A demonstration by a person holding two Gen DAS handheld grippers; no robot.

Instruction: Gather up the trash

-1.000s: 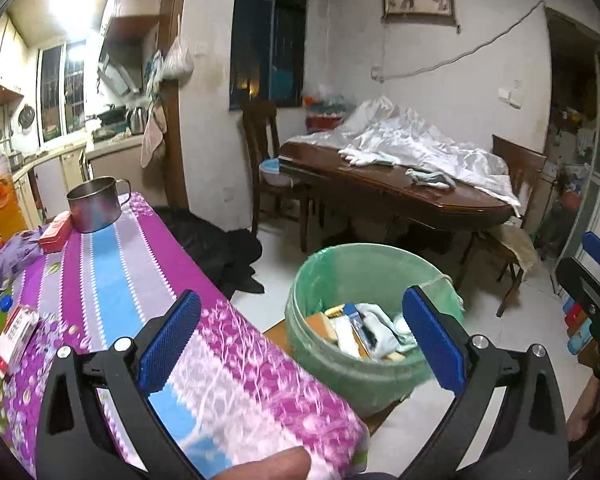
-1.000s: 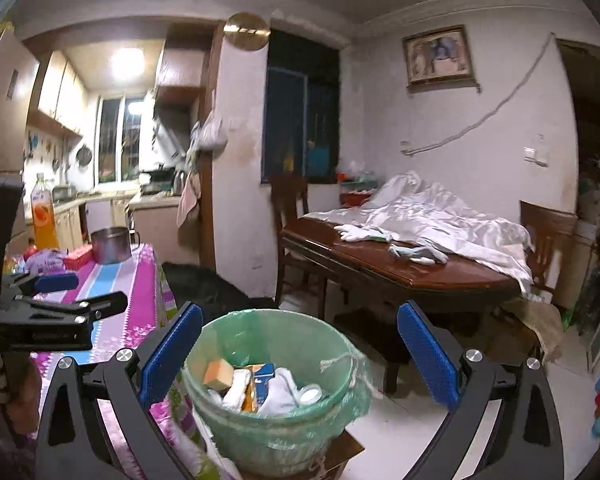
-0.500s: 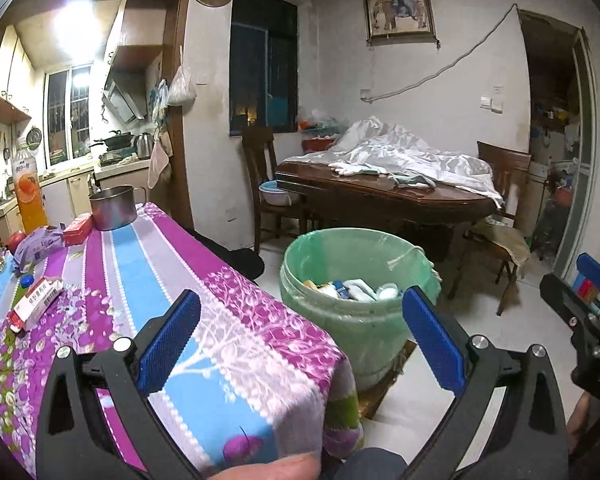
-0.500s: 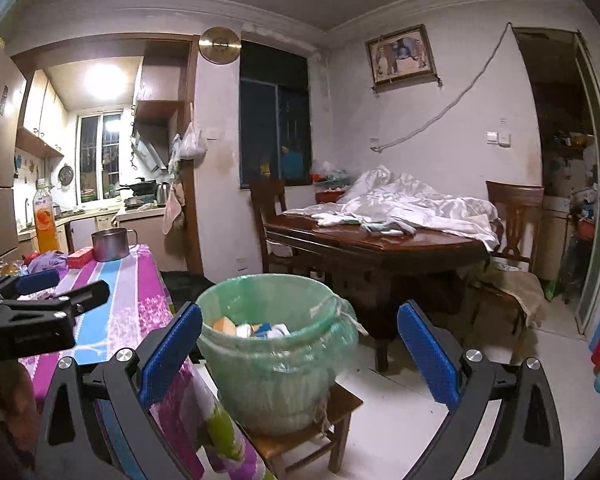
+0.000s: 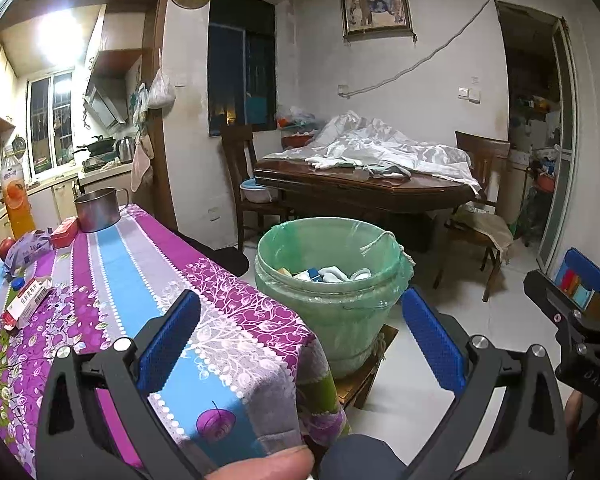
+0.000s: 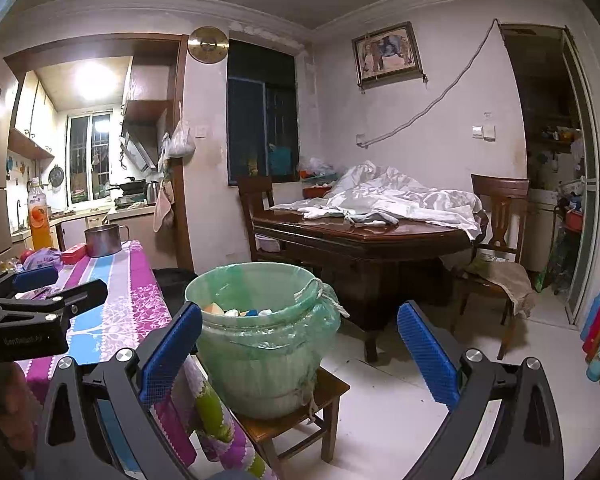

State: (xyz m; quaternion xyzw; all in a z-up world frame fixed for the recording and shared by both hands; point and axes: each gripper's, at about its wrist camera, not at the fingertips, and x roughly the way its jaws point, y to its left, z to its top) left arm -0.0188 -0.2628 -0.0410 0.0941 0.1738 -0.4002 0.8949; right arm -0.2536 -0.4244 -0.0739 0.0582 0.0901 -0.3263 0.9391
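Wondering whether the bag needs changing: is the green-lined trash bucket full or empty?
Partly full. The trash bucket holds scraps lying below the rim, with bare green liner above them; depth underneath cannot be told.

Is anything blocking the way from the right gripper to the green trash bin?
Nothing visible does. The right gripper is open and empty, and the trash bin, on its small wooden stool, sits straight ahead. The table's cloth hangs just left.

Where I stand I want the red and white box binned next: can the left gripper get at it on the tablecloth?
Probably yes: the left gripper is open and empty, and the red and white box lies uncovered ahead-left.
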